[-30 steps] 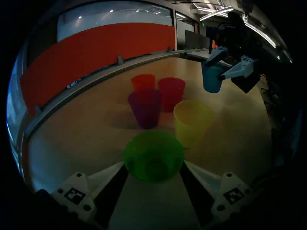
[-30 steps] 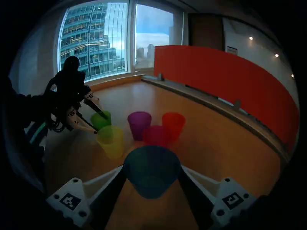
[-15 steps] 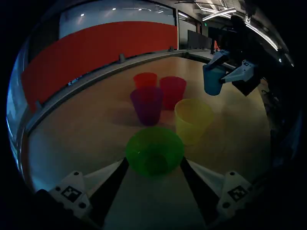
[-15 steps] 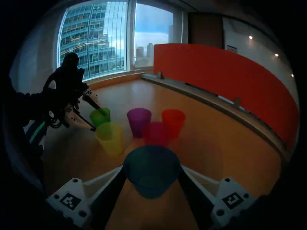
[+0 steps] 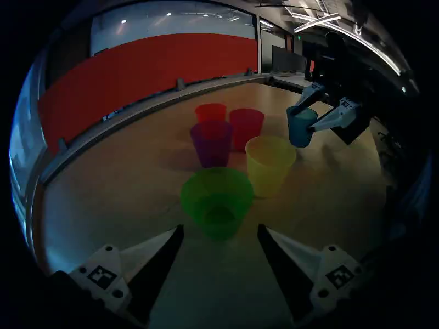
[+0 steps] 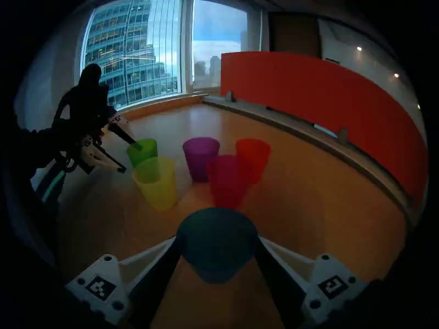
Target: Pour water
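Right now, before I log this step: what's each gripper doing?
Left gripper: open, fingers off the green cup.
Right gripper: closed on the blue cup.

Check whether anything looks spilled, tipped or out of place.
Nothing stands out. Green cup, yellow cup, purple cup, pink cup and red cup stand upright on the table; blue cup sits upright in the right gripper. No spills.

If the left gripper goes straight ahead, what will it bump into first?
Most likely the green cup, standing right ahead of the open left gripper. The purple cup and yellow cup stand farther on, though depth is unclear. The right gripper and its blue cup are off that line.
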### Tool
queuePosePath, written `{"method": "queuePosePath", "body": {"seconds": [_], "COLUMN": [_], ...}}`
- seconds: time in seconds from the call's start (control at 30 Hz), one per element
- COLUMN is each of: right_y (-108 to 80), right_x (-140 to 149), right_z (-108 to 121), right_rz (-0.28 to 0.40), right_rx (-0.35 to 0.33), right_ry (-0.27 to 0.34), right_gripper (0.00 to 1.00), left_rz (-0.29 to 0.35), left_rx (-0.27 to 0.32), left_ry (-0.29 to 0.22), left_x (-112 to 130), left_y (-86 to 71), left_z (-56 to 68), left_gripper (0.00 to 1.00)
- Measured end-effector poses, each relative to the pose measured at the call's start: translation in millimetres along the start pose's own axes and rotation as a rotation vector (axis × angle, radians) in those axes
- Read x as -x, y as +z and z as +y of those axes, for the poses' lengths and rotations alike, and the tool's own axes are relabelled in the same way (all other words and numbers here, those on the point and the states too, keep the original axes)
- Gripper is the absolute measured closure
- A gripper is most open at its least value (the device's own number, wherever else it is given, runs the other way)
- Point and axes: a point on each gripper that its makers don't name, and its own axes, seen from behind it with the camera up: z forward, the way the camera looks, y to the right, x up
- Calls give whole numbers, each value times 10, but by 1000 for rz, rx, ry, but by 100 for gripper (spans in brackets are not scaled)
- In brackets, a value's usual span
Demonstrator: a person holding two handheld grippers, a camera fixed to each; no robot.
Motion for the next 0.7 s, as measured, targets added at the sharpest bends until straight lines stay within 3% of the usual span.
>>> {"method": "queuePosePath", "body": {"seconds": [0.7], "right_y": [30], "right_x": [182], "right_z": [4], "right_rz": [-38], "right_rx": [11], "right_ry": [3], "right_gripper": [7], "left_rz": [18], "left_rx": [-9], "left_ry": [-25], "left_x": [7], "left_y": [-83], "left_z": [-8], "left_gripper": [0]}}
